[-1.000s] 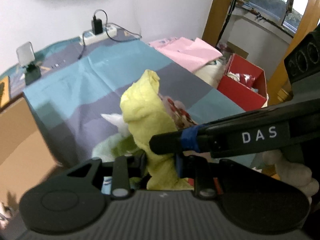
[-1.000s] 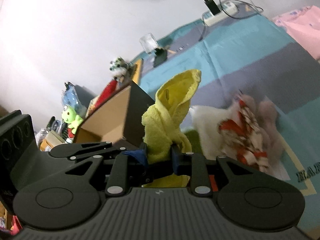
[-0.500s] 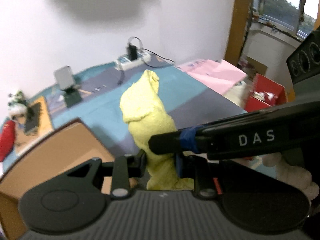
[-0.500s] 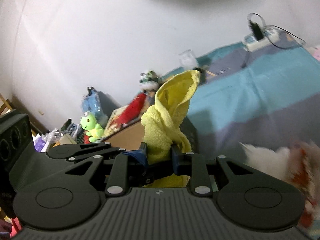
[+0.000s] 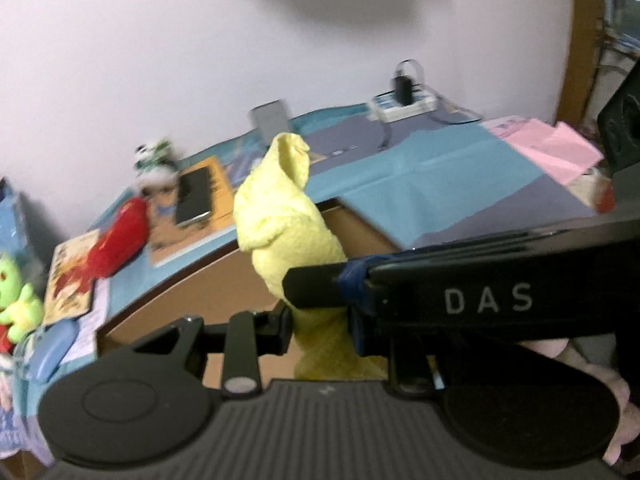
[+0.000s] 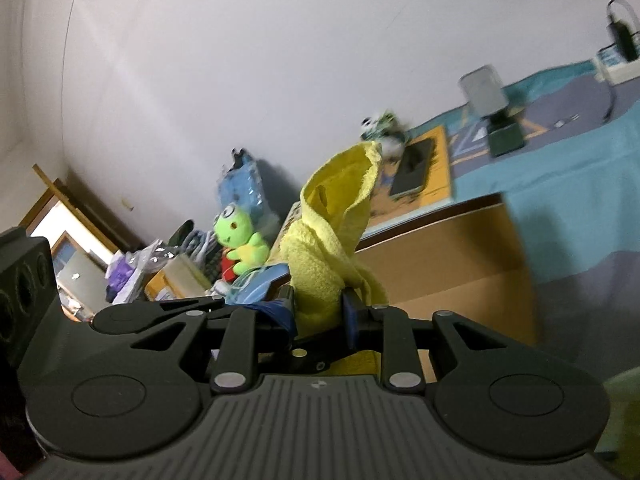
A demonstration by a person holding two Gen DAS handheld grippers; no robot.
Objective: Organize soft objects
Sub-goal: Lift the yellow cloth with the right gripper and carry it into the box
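Both tongs are clenched on the same yellow towel [image 5: 286,228]: left gripper [image 5: 320,322] low on it, right gripper [image 6: 318,316] too, and it stands up between the jaws above the open cardboard box [image 6: 448,268]. Risk is probably the bunched cloth snagging the box rim, or one hand letting go late so it drapes half outside

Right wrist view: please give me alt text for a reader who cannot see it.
The right gripper is shut on a bunched yellow towel standing up above its fingers. Behind are an open cardboard box, a green frog plush among clutter and a white wall.
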